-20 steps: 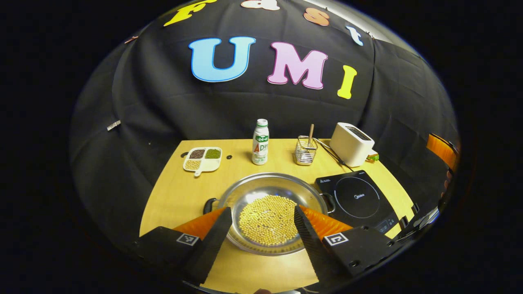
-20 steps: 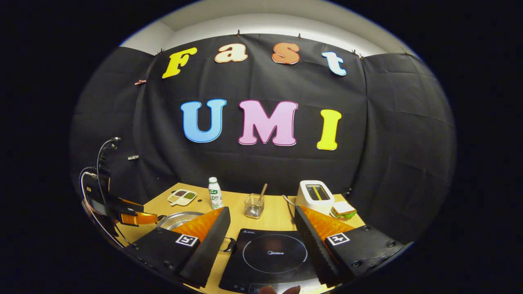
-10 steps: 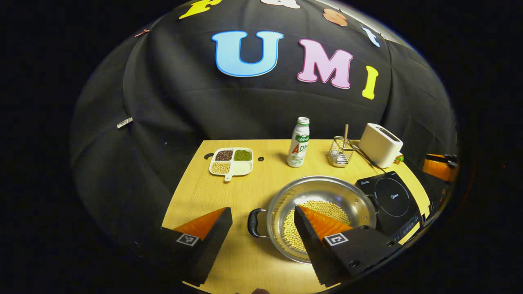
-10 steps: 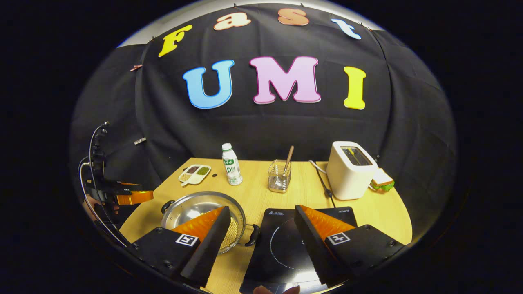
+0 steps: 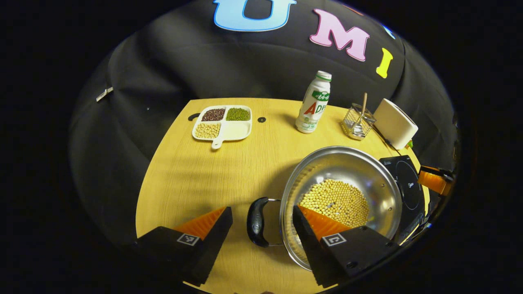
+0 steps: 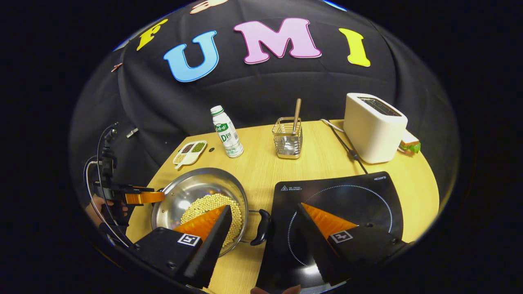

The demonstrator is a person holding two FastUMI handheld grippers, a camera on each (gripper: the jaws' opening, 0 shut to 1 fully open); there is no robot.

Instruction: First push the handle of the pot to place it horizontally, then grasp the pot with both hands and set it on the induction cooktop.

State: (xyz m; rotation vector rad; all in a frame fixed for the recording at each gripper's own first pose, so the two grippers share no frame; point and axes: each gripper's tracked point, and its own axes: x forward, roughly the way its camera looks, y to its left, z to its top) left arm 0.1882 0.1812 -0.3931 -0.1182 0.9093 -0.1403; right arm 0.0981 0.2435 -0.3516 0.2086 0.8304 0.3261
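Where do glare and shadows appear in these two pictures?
Left gripper view: the shiny steel pot reflects light on its inner wall and casts a shadow on the wooden table. Right gripper view: a bright glare spot on the black induction cooktop.

You are looking at a shiny silver pot (image 5: 359, 171) at lower right of the left gripper view, holding pale yellow beans (image 5: 336, 201) and showing a black handle (image 5: 256, 221). The cooktop (image 6: 339, 204) is showing black with a white dotted ring. The table (image 5: 212, 171) is showing light wood grain; the toaster (image 6: 374, 126) white.
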